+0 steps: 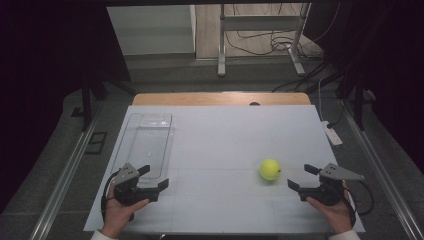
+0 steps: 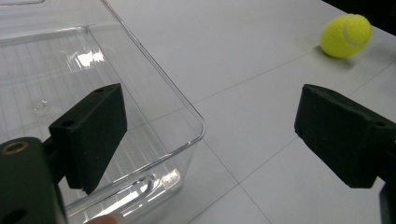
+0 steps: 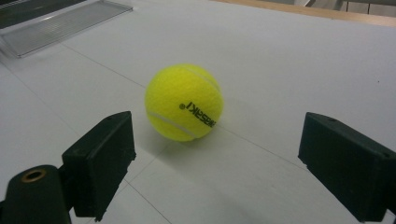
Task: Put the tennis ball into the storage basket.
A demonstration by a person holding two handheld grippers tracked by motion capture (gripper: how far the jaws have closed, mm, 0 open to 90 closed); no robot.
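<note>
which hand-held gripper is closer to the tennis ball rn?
Right. The right hand-held gripper sits open just beside the tennis ball, not touching. The left hand-held gripper is across the table, open at the clear tray.

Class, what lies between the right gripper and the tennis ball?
Nothing: bare white table separates the open right gripper from the tennis ball, seen in the high view.

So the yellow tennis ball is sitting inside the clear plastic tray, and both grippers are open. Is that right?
Not quite. The tennis ball lies on the white table, apart from the clear tray, as the high view shows. The left gripper and right gripper are both open, as you said.
</note>
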